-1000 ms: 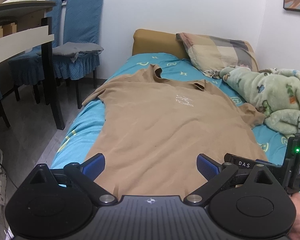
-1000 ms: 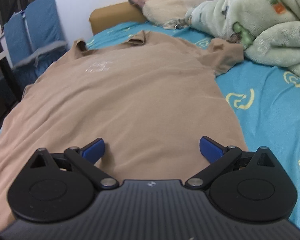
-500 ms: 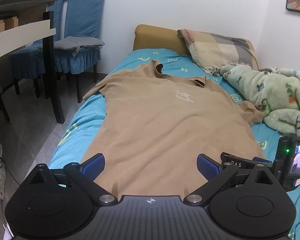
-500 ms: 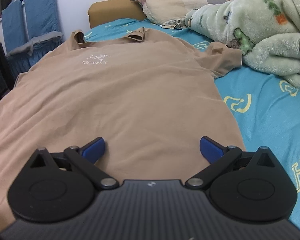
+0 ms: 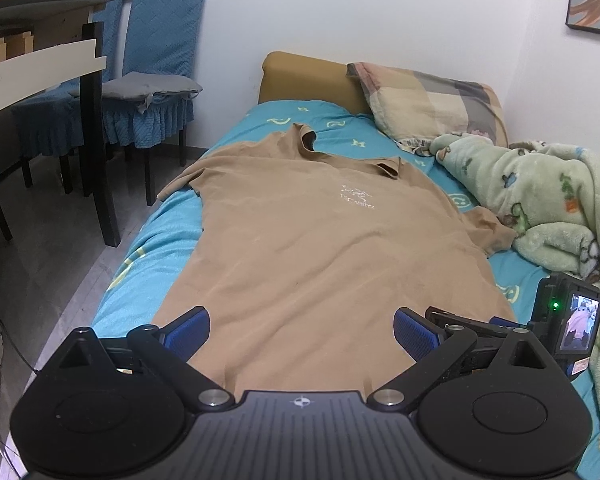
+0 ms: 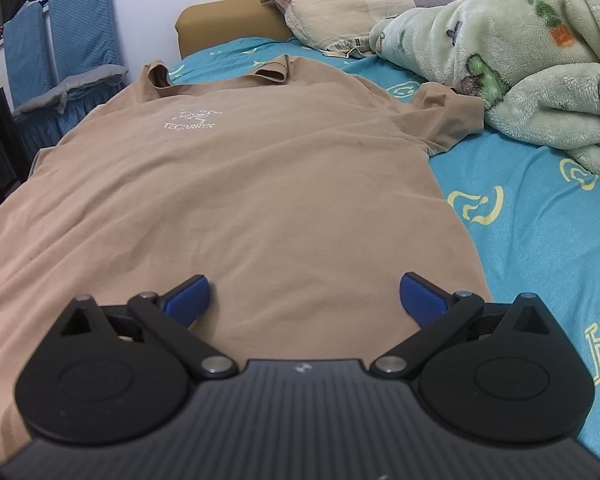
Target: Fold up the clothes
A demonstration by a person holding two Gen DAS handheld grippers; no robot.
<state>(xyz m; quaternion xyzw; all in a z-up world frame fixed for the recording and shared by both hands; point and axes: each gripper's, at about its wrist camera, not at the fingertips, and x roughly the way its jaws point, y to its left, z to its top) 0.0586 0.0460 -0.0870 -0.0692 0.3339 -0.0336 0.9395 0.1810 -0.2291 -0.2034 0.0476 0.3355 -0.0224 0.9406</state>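
A tan short-sleeved shirt (image 5: 320,248) (image 6: 236,200) lies spread flat, front up, on a bed with a turquoise sheet (image 5: 152,248) (image 6: 540,216), collar towards the headboard. My left gripper (image 5: 302,330) hovers open over the shirt's hem, blue pads wide apart, nothing between them. My right gripper (image 6: 304,298) is open too, above the lower right part of the shirt. In the left wrist view the right gripper's body and its small screen (image 5: 572,324) show at the right edge.
A checked pillow (image 5: 428,100) and tan headboard (image 5: 304,76) sit at the bed's far end. A crumpled green fleece blanket (image 5: 548,200) (image 6: 520,60) fills the right side. Blue-covered chairs (image 5: 156,60) and a dark table leg (image 5: 100,140) stand left of the bed.
Both grippers have risen and pitched slightly; the shirt sits lower and farther in both views. The right gripper's screen has shifted lower in the left wrist view. Both stay open.
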